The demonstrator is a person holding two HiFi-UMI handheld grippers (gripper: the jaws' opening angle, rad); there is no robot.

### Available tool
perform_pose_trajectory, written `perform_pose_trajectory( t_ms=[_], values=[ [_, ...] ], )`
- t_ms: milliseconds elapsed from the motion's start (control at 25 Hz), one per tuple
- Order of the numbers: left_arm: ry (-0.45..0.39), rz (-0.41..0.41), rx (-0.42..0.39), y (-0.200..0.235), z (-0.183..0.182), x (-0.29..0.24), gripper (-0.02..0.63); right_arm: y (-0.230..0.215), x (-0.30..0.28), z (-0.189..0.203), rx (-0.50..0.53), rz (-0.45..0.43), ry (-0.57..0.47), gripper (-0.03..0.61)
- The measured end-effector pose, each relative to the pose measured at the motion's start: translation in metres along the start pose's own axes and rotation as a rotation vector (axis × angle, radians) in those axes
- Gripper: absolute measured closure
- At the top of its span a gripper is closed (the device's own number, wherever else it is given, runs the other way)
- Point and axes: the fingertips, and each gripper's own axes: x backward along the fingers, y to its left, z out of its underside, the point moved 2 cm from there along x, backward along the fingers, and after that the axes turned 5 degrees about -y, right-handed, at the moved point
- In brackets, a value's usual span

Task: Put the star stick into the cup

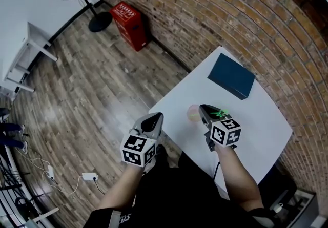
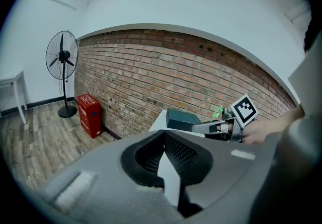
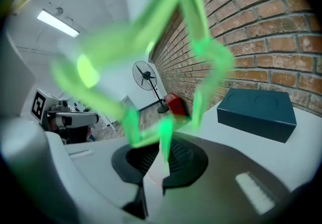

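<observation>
The right gripper (image 3: 162, 167) has its jaws nearly together, pinching the thin stem of the star stick (image 3: 166, 62), whose green outline star rises blurred above them and fills the upper middle of the right gripper view. It looks like light, hollow plastic: stiff enough to steer, probably springy at the points, so the stem is the sound place to grip, low down and away from the star. In the head view, the pale pink cup (image 1: 193, 114) stands on the white table (image 1: 261, 124) just left of this gripper's tip, centre frame. It is light too and may tip if nudged. The left gripper (image 1: 157, 117) hangs at the table's near edge, jaws close together and empty. A dark blue box (image 1: 231, 75) lies further up.
</observation>
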Motion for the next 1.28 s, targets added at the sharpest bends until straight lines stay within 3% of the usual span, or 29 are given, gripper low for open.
perform_pose_trajectory(
  t_ms=[320, 560, 1280],
  values=[
    [0.016, -0.017, 0.029, 0.007, 0.014, 0.006, 0.606, -0.001, -0.012, 0.003, -0.020, 0.000, 0.002, 0.526],
    [0.013, -0.023, 0.041, 0.013, 0.017, 0.012, 0.607, -0.003, -0.011, 0.011, -0.043, 0.023, 0.015, 0.451],
    [0.021, 0.041, 0.021, -0.006, 0.009, -0.014, 0.607, -0.018, 0.019, 0.039, -0.096, 0.052, 0.047, 0.436]
  ],
)
